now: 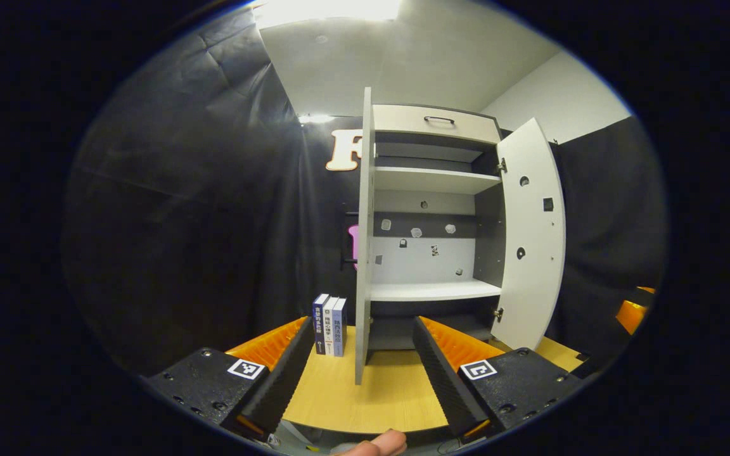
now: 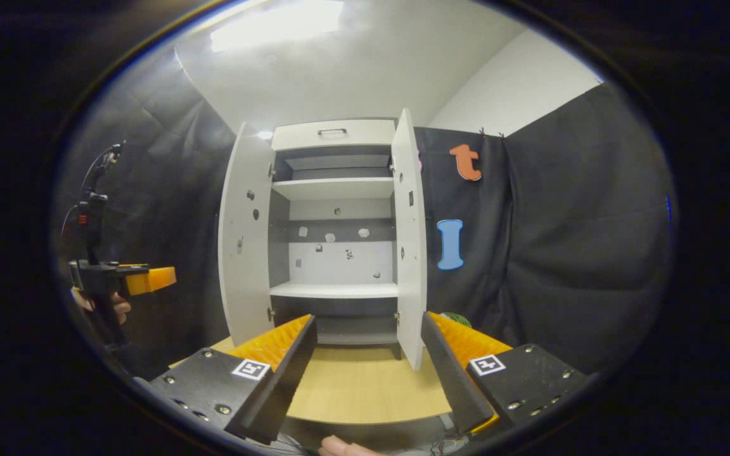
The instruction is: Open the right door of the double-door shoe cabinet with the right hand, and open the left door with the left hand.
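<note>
The shoe cabinet [image 1: 431,291] stands on the table with both doors swung out and its shelves bare. In the left gripper view the left door [image 1: 363,240] faces me edge-on and the right door [image 1: 530,234] hangs wide open. My left gripper [image 1: 362,323] is open, its fingers lined up either side of that door edge without touching it. In the right gripper view the left door [image 2: 244,240] and right door [image 2: 410,240] both stand open. My right gripper [image 2: 368,320] is open and holds nothing. The left gripper [image 2: 143,278] hovers far left, held by a hand [image 2: 96,304].
The cabinet rests on a wooden table [image 1: 371,392]. Three upright books [image 1: 330,326] stand left of the left door. A closed drawer [image 1: 435,120] tops the cabinet. Something green [image 2: 457,318] sits low behind the right door. Black cloth walls close in on both sides.
</note>
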Demonstrator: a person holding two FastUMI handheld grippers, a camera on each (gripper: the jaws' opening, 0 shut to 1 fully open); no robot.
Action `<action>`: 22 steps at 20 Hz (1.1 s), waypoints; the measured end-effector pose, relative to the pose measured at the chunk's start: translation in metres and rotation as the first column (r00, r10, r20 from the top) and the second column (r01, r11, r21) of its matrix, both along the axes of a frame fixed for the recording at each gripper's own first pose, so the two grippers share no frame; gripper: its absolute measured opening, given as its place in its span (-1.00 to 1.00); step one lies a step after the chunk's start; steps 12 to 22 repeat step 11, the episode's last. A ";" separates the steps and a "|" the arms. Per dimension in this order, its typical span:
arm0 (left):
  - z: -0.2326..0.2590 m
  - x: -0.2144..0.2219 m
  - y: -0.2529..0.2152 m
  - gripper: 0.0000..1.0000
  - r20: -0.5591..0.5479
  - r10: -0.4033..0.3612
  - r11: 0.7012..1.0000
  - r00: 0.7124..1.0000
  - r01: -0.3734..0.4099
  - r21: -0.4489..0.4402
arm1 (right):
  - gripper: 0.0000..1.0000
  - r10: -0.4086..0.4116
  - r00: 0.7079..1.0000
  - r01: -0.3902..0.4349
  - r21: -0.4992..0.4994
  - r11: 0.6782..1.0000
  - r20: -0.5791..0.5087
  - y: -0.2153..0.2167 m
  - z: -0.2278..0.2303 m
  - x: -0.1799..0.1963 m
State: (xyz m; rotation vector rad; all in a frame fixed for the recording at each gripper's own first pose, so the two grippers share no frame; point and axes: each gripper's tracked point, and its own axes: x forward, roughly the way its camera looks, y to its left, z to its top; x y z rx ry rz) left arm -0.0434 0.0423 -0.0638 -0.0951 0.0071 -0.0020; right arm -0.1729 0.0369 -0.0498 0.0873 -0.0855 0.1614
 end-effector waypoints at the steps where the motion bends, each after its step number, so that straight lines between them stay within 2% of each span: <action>1: -0.009 -0.005 -0.003 0.92 -0.012 0.003 1.000 1.000 -0.003 -0.006 | 0.97 -0.006 1.000 0.006 -0.003 1.000 0.005 -0.003 -0.001 -0.002; 5: -0.026 -0.014 -0.022 0.89 -0.046 -0.006 1.000 0.999 0.006 0.018 | 0.97 0.000 1.000 0.000 0.010 1.000 0.023 -0.006 0.003 -0.012; 6: -0.022 -0.015 -0.026 0.84 -0.038 -0.014 1.000 0.999 0.014 0.018 | 0.89 -0.003 1.000 0.002 0.012 1.000 0.027 -0.008 0.004 -0.013; 7: -0.020 -0.015 -0.028 0.92 -0.035 -0.023 1.000 0.999 0.023 0.017 | 0.87 -0.011 1.000 0.011 0.014 1.000 0.027 -0.013 0.004 -0.013; 8: -0.019 -0.015 -0.028 0.92 -0.033 -0.027 0.999 0.999 0.027 0.017 | 0.97 -0.017 0.999 0.016 0.016 1.000 0.027 -0.016 0.006 -0.012; 9: -0.017 -0.016 -0.028 0.92 -0.031 -0.027 1.000 0.999 0.027 0.015 | 0.97 -0.020 0.999 0.020 0.021 1.000 0.028 -0.018 0.007 -0.010; 10: -0.014 -0.016 -0.027 0.92 -0.026 -0.026 1.000 0.999 0.027 0.016 | 0.87 -0.023 0.999 0.023 0.026 0.999 0.027 -0.021 0.007 -0.010; 11: -0.012 -0.017 -0.026 0.92 -0.024 -0.026 1.000 0.999 0.026 0.016 | 0.97 -0.028 0.999 0.027 0.034 0.999 0.025 -0.024 0.008 -0.009; 22: -0.012 -0.017 -0.026 0.92 -0.024 -0.026 1.000 0.999 0.026 0.016 | 0.97 -0.028 0.999 0.027 0.034 0.999 0.025 -0.024 0.008 -0.009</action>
